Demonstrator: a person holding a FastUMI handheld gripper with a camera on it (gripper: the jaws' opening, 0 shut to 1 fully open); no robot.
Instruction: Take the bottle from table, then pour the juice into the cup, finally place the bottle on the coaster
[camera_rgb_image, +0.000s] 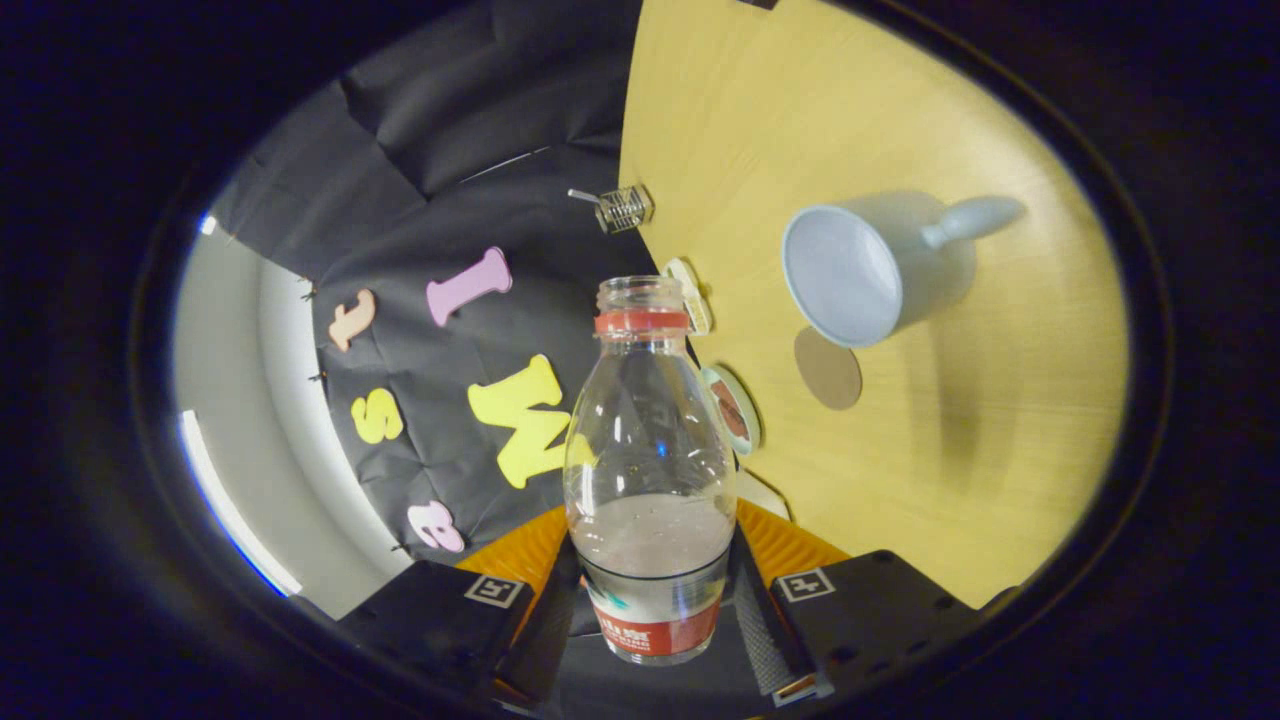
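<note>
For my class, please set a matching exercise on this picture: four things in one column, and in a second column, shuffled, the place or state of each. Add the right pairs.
Things
1. bottle
2. cup
3. coaster
4. claw

Places or states
A. lies flat and bare on the table, close beside the cup
B. pale blue, with a handle, its open mouth turned towards the camera
C. shut on the lower part of the bottle
D. uncapped, partly filled, held between the two fingers

Pairs: 1-D, 2-B, 3-A, 4-C
</note>
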